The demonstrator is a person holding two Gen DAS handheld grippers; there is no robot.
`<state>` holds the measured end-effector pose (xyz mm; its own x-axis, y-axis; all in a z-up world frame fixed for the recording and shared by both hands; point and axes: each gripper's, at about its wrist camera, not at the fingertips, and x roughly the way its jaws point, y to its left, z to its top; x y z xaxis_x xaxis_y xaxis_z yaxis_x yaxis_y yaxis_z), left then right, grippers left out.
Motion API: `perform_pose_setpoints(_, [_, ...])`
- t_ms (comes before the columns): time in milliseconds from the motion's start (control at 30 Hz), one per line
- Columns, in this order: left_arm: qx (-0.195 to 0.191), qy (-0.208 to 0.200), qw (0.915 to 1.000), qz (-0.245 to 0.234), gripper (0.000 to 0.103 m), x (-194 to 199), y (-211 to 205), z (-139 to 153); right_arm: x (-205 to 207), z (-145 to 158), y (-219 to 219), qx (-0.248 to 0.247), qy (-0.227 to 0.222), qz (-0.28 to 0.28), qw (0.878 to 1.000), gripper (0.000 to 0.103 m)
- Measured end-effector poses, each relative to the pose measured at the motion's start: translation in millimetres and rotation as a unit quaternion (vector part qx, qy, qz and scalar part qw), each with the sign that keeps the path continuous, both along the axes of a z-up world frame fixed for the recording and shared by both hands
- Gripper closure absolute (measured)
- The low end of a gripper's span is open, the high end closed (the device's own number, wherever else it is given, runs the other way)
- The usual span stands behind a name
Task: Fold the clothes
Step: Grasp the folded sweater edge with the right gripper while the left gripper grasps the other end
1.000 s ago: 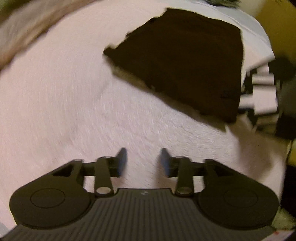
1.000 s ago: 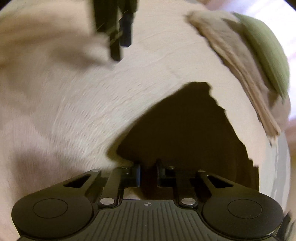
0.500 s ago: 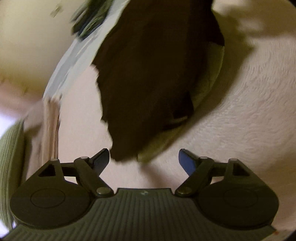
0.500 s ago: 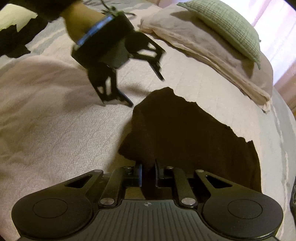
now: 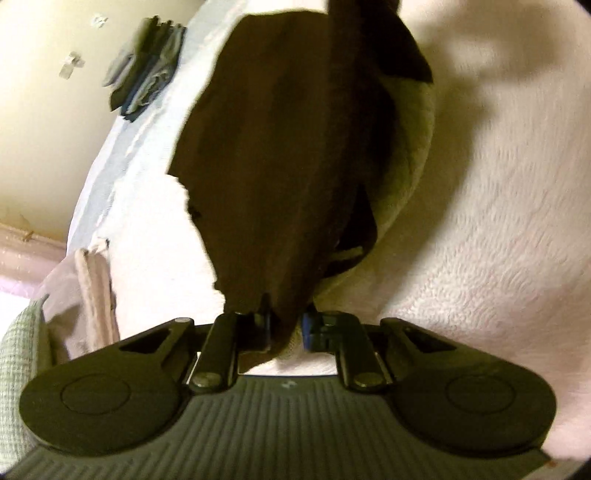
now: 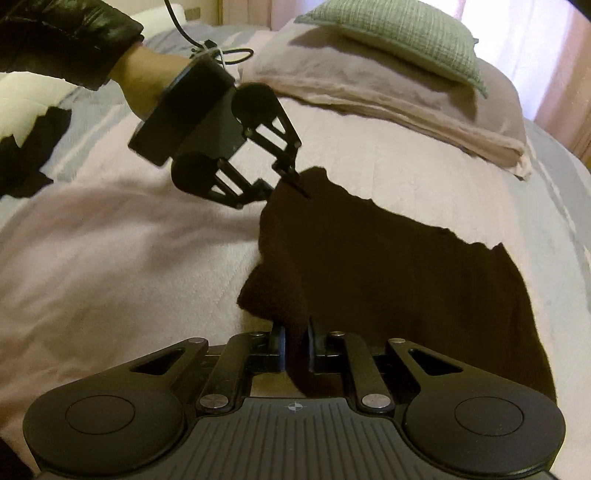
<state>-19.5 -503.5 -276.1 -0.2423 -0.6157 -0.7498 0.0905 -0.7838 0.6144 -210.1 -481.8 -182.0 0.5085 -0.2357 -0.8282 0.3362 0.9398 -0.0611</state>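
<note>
A dark brown garment lies on the pale pink bedspread. My right gripper is shut on its near corner, with cloth bunched between the fingers. In the right wrist view my left gripper reaches in from the upper left and pinches the garment's far corner. Through the left wrist camera that same garment stretches away from my left gripper, whose fingers hold its edge.
A green pillow rests on a folded beige blanket at the head of the bed. Folded dark clothes sit at the bed's far edge by the cream wall. A person's dark sleeve enters top left.
My left gripper swung over to the garment's far corner and closed on it; half a second ago it was open. The right gripper kept its hold on the near corner.
</note>
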Motion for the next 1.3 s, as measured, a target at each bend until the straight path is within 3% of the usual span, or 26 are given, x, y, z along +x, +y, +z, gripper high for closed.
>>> perform_pose_setpoints(200, [0.007,0.01,0.9998,0.013,0.093,-8.2,32.9,52.1,-13.6,30.9,34.5,0.006,-0.003,0.025,1.0,0.096])
perform_pose_setpoints(400, [0.082,0.012,0.9954,0.048,0.092,-19.0,63.4,98.1,-37.0,52.4,50.9,0.057,-0.033,0.011,0.998,0.097])
perform_pose_setpoints(500, [0.111,0.009,0.9915,0.067,0.092,-37.0,27.4,125.2,-55.1,66.2,21.1,0.086,-0.077,-0.041,0.993,0.097])
perform_pose_setpoints(633, [0.151,0.008,0.9834,0.101,0.092,-76.0,-56.5,151.7,-86.2,75.1,-37.8,0.113,-0.132,-0.12,0.977,0.097])
perform_pose_setpoints(700, [0.171,0.009,0.9798,0.103,0.091,-99.0,-101.1,151.7,-105.2,68.6,-73.0,0.129,-0.149,-0.168,0.966,0.097])
perform_pose_setpoints(833, [0.217,-0.001,0.97,0.108,0.089,-148.3,-188.6,118.0,-139.8,34.6,-133.4,0.172,-0.171,-0.252,0.937,0.097])
perform_pose_setpoints(900, [0.243,-0.011,0.9631,0.115,0.088,-166.7,-213.7,94.3,-152.4,8.7,-156.1,0.199,-0.17,-0.29,0.92,0.097])
perform_pose_setpoints(1067, [0.262,-0.034,0.9571,0.12,0.077,-186.7,-246.5,34.3,-175.9,-44.3,-192.7,0.263,-0.165,-0.362,0.879,0.097])
perform_pose_setpoints(1200, [0.265,0.002,0.953,0.146,0.067,-179.0,-265.2,26.3,-190.4,-51.1,-202.1,0.282,-0.177,-0.387,0.86,0.097])
perform_pose_setpoints(1300, [0.274,0.058,0.9401,0.194,0.064,-153.2,-281.0,44.1,-196.3,-47.5,-198.5,0.284,-0.181,-0.408,0.849,0.097])
